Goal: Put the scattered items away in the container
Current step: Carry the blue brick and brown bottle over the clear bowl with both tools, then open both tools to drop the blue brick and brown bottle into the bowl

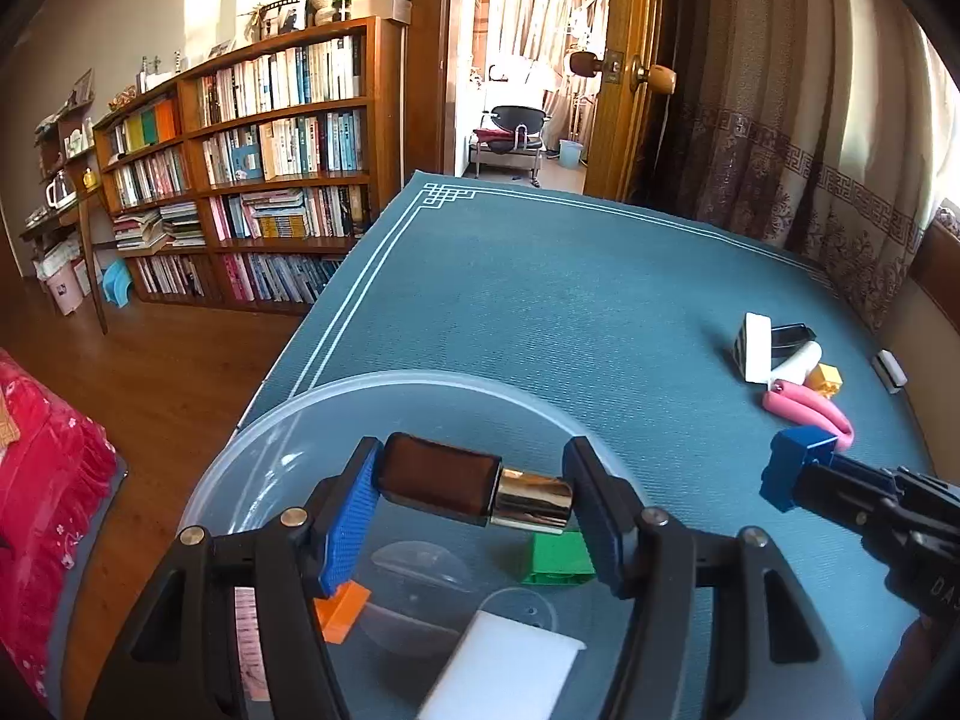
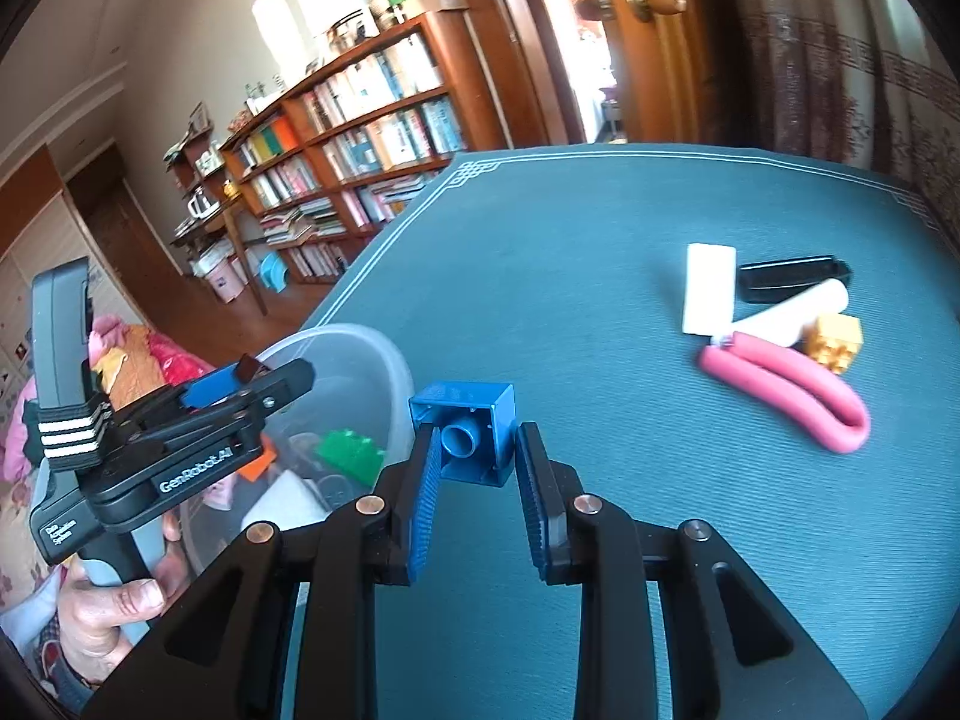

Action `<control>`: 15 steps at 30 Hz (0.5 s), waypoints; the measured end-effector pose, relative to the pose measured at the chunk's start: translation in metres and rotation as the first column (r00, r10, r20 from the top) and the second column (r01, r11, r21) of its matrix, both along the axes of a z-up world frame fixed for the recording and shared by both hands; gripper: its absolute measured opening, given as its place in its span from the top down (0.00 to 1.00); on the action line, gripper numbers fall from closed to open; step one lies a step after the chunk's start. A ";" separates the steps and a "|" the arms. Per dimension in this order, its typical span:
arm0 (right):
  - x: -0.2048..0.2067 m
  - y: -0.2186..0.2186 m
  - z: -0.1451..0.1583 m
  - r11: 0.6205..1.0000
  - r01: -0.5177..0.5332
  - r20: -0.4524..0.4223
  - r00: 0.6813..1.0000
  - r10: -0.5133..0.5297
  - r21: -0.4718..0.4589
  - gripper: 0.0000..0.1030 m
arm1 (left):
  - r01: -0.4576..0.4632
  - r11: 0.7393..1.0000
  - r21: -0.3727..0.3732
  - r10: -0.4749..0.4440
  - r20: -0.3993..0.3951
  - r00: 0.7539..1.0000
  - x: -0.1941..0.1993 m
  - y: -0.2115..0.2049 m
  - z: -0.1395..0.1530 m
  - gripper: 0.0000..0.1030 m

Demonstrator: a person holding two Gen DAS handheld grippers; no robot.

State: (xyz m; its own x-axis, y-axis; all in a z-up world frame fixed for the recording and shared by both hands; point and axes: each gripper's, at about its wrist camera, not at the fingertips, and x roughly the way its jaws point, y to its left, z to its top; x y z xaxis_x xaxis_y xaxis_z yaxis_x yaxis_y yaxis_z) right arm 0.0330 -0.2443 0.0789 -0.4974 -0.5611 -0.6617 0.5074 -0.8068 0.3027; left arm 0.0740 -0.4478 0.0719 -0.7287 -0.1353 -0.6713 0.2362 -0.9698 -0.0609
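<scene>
Left claw [image 1: 474,489] clamped on brown-gold tube [image 1: 474,486] above clear bowl [image 1: 360,390]; right claw [image 2: 474,456] gripping blue brick [image 2: 465,441].

"GenRobot.AI" in white on the left gripper [image 2: 240,387] body; smaller label unreadable.

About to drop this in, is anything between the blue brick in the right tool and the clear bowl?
Nothing visible blocks it: only bare teal mat lies between the blue plastic brick and the clear plastic bowl.
</scene>
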 end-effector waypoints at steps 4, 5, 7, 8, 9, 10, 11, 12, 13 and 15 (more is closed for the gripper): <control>0.004 -0.018 -0.001 0.999 -0.034 0.008 0.999 0.034 0.002 0.73 | -0.009 1.000 0.008 0.009 0.001 1.000 0.001 -0.008 -0.002 0.36; 0.006 -0.023 -0.002 0.999 -0.044 0.009 0.999 0.044 0.004 0.73 | -0.011 1.000 0.010 0.011 0.002 1.000 0.001 -0.010 -0.003 0.36; 0.008 -0.032 -0.003 0.998 -0.062 0.011 0.998 0.062 0.007 0.73 | -0.015 1.000 0.022 0.015 0.008 1.000 0.001 -0.013 -0.005 0.36; 0.010 -0.037 -0.003 0.997 -0.073 0.013 0.997 0.073 0.009 0.73 | -0.017 0.999 0.033 0.017 0.012 1.000 0.000 -0.015 -0.005 0.36; 0.011 -0.041 -0.004 0.997 -0.081 0.014 0.997 0.081 0.011 0.73 | -0.019 0.999 0.045 0.019 0.013 1.000 -0.001 -0.017 -0.006 0.29; 0.013 -0.045 -0.005 0.996 -0.090 0.016 0.996 0.090 0.013 0.73 | -0.024 0.998 0.054 0.024 0.008 1.000 0.000 -0.019 -0.006 0.20; 0.014 -0.049 -0.006 0.995 -0.100 0.019 0.995 0.099 0.016 0.73 | -0.028 0.998 0.053 0.028 0.001 1.000 0.002 -0.020 -0.006 0.20; 0.015 -0.052 -0.007 0.994 -0.106 0.021 0.994 0.106 0.017 0.73 | -0.030 0.998 0.052 0.030 0.000 1.000 0.002 -0.021 -0.005 0.20; 0.016 -0.055 -0.009 0.993 -0.113 0.024 0.993 0.112 0.020 0.73 | -0.030 0.998 0.052 0.030 -0.002 1.000 0.004 -0.022 -0.004 0.20; 0.018 -0.061 -0.011 0.992 -0.127 0.032 0.992 0.126 0.022 0.73 | -0.033 0.998 0.054 0.033 -0.006 0.999 0.006 -0.025 -0.003 0.20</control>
State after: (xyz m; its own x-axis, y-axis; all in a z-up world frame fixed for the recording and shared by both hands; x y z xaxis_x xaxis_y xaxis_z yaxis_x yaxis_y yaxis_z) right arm 0.0506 -0.3054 0.0679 -0.4030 -0.6020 -0.6893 0.5966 -0.7440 0.3010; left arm 0.0797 -0.4732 0.0690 -0.7288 -0.1237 -0.6734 0.2677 -0.9567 -0.1141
